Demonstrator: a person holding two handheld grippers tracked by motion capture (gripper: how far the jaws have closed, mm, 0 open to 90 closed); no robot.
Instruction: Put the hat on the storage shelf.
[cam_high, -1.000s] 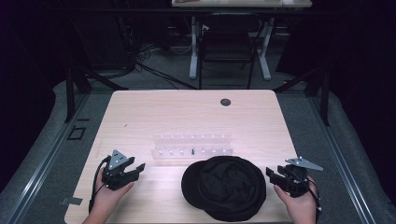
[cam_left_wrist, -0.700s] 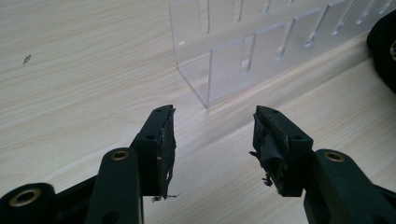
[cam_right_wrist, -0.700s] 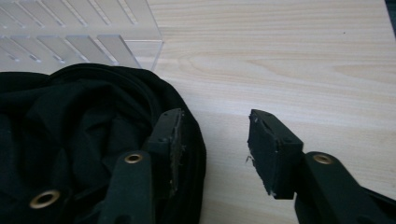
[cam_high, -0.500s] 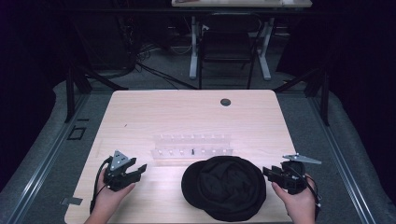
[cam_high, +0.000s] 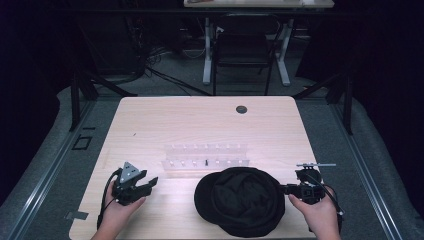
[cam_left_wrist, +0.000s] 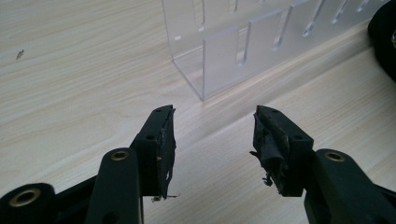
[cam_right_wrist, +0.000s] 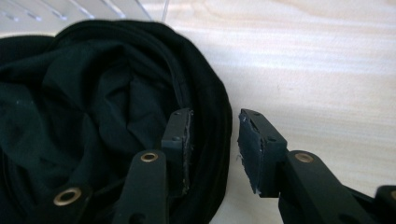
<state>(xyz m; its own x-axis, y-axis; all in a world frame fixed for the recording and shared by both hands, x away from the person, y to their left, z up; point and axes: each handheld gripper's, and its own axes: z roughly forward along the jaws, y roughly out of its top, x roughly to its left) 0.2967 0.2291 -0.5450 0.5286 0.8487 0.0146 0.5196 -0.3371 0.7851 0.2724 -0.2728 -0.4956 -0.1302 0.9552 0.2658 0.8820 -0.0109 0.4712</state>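
Right tool (cam_right_wrist: 212, 135) straddles the black cap's (cam_right_wrist: 93, 107) rim, closing.

A pale wooden table (cam_high: 150, 125) stands on a grey floor (cam_high: 50, 150). Near its middle lies a clear plastic rack (cam_high: 206, 156), made of two low rows with upright slots; a small dark piece sits in the nearer row. Close up, the rack's end (cam_left_wrist: 224, 60) shows flat see-through walls with narrow cut-outs. A small round dark hole (cam_high: 241, 109) marks the far part of the tabletop. Beyond the table stands a dark chair (cam_high: 242, 55) between white desk legs (cam_high: 206, 50), with cables (cam_high: 150, 65) trailing over the floor.
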